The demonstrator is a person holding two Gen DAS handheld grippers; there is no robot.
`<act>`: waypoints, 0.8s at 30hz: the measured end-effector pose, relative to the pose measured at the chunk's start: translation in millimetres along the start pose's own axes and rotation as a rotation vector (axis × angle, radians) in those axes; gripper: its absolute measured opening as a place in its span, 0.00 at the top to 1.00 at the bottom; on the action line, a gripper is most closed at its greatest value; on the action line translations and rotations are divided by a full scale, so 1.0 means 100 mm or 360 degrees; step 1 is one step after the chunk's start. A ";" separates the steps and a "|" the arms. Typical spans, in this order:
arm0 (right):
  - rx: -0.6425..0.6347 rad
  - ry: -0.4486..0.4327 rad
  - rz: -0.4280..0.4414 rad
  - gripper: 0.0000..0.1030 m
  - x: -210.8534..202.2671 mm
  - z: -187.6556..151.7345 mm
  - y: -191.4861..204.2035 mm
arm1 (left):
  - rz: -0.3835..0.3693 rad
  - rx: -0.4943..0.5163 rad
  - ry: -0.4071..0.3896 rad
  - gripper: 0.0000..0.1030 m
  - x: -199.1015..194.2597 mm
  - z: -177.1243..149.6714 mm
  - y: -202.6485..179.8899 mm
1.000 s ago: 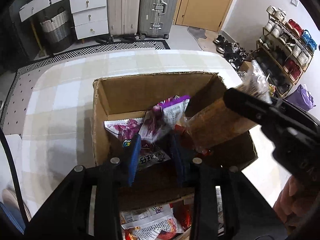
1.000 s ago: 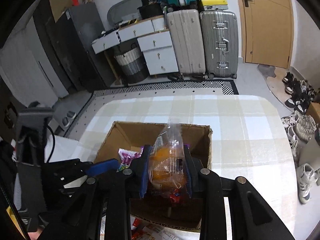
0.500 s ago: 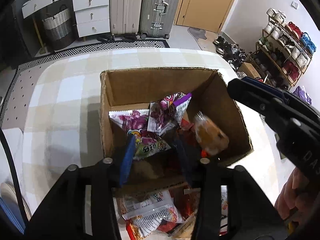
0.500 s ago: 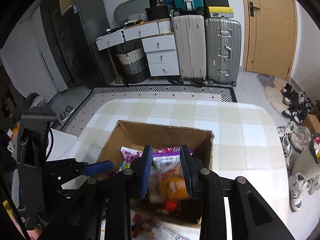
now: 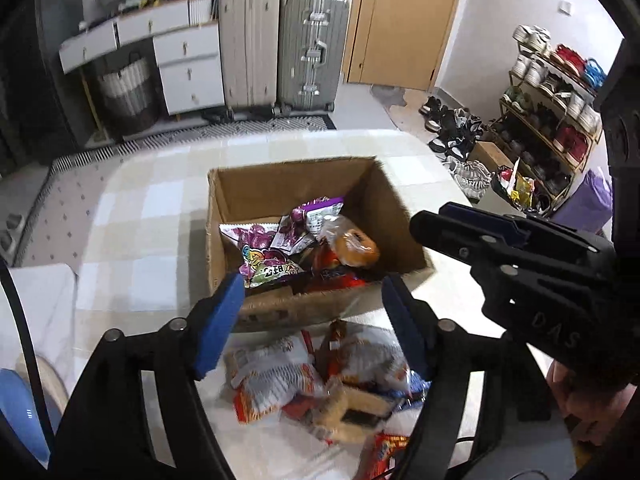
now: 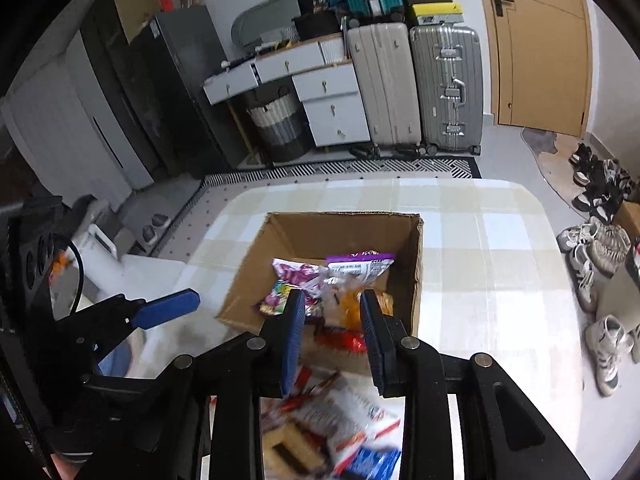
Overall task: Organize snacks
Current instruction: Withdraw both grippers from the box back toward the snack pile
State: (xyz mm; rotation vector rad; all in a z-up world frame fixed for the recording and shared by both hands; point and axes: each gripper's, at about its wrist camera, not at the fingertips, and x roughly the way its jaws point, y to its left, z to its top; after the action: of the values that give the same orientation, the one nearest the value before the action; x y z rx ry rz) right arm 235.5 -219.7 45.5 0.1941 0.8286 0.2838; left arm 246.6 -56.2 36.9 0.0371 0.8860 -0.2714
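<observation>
An open cardboard box (image 5: 256,184) (image 6: 416,264) stands on the checked table and holds purple snack packets (image 5: 264,260) (image 6: 356,264) and a clear bag with an orange bun (image 5: 354,246) (image 6: 348,304). A pile of loose snack packets (image 5: 280,376) (image 6: 340,416) lies on the table in front of the box. My left gripper (image 5: 316,312) is open and empty above the pile, at the box's near wall. My right gripper (image 6: 330,332) is open and empty above the box's near edge; it also shows in the left wrist view (image 5: 460,232), right of the box.
The checked table (image 5: 132,240) (image 6: 492,280) extends behind and beside the box. Suitcases (image 6: 416,84), white drawers (image 6: 332,104) and a basket (image 6: 276,124) stand by the far wall. Shoes and a shoe rack (image 5: 552,112) are at the right. A white chair (image 5: 36,312) is at the left.
My right gripper opened and let the bun bag drop into the box. Both grippers drew back toward me, and my left gripper opened wider.
</observation>
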 end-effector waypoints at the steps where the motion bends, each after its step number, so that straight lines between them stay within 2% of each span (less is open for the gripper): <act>1: 0.0026 -0.0035 0.0027 0.70 -0.13 -0.07 0.00 | 0.0006 0.0009 -0.0023 0.30 -0.10 -0.02 -0.05; 3: 0.0077 -0.0075 0.0059 0.64 -0.31 -0.19 0.00 | 0.0039 0.0035 -0.0066 0.24 -0.33 -0.08 -0.16; 7: 0.0090 -0.0162 0.0079 0.61 -0.71 -0.44 0.08 | 0.0107 0.0133 -0.0126 0.24 -0.77 -0.24 -0.39; 10: 0.0064 -0.0244 0.0074 0.51 -1.02 -0.60 0.18 | 0.0169 0.0193 -0.0220 0.22 -1.16 -0.42 -0.55; 13: -0.0022 -0.0363 0.0060 0.29 -1.35 -0.74 0.33 | 0.0226 0.0210 -0.0307 0.19 -1.51 -0.59 -0.66; 14: -0.0050 -0.0411 0.0055 0.17 -1.47 -0.79 0.37 | 0.0244 0.0213 -0.0340 0.18 -1.63 -0.66 -0.70; 15: -0.0086 -0.0481 0.0055 0.10 -1.62 -0.86 0.43 | 0.0257 0.0211 -0.0374 0.15 -1.75 -0.73 -0.73; 16: -0.0124 -0.0550 0.0050 0.08 -1.76 -0.93 0.49 | 0.0268 0.0201 -0.0410 0.12 -1.88 -0.81 -0.76; 17: -0.0150 -0.0604 0.0041 0.03 -1.87 -0.99 0.54 | 0.0284 0.0186 -0.0439 0.03 -1.99 -0.89 -0.78; 20: -0.0254 -0.0747 0.0064 0.00 -2.22 -1.18 0.70 | 0.0302 0.0144 -0.0545 0.00 -2.29 -1.09 -0.80; 24: -0.0307 -0.0761 0.0099 0.00 -2.45 -1.41 0.82 | 0.0315 0.0068 -0.0585 0.00 -2.57 -1.34 -0.75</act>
State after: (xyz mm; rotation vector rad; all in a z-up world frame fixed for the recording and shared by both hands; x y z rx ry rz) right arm -41.0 -212.8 145.2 0.1001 0.3197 0.3562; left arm -28.1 -52.7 156.0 0.1106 0.5060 -0.1061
